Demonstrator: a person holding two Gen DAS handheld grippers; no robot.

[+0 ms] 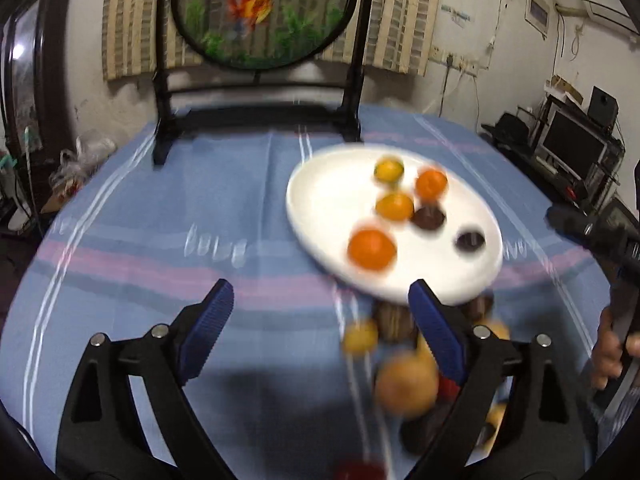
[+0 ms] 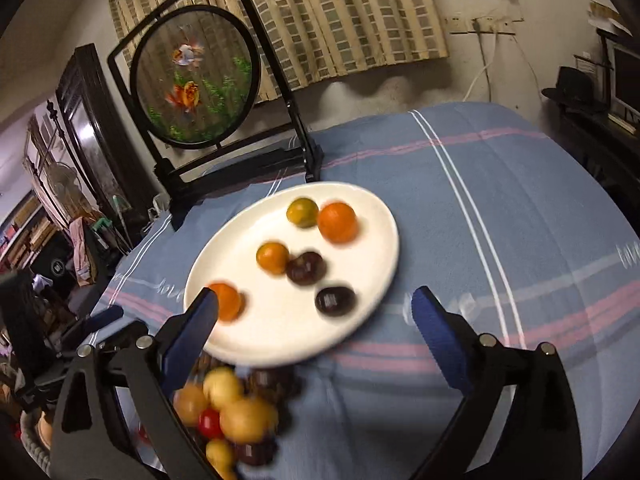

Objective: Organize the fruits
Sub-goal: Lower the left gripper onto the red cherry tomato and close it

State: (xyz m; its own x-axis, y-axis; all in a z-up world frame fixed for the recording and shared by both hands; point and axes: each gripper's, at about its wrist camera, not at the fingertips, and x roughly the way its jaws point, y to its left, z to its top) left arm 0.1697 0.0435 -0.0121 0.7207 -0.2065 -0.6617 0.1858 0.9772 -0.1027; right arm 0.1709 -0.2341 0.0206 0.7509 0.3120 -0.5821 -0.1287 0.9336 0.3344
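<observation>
The left gripper stood released, its blue pads spread wide with nothing but striped blue tablecloth between them. The right gripper was likewise spread apart and empty, its left pad overlapping the near rim of a white plate. On the plate lay six small fruits: three orange ones, a greenish-yellow one and two dark brown ones (all slightly blurred). Just in front of the plate, on the cloth, sat a loose pile of fruits, yellow, brown and one red. Behind the plate stood a round goldfish screen in a black frame.
</observation>
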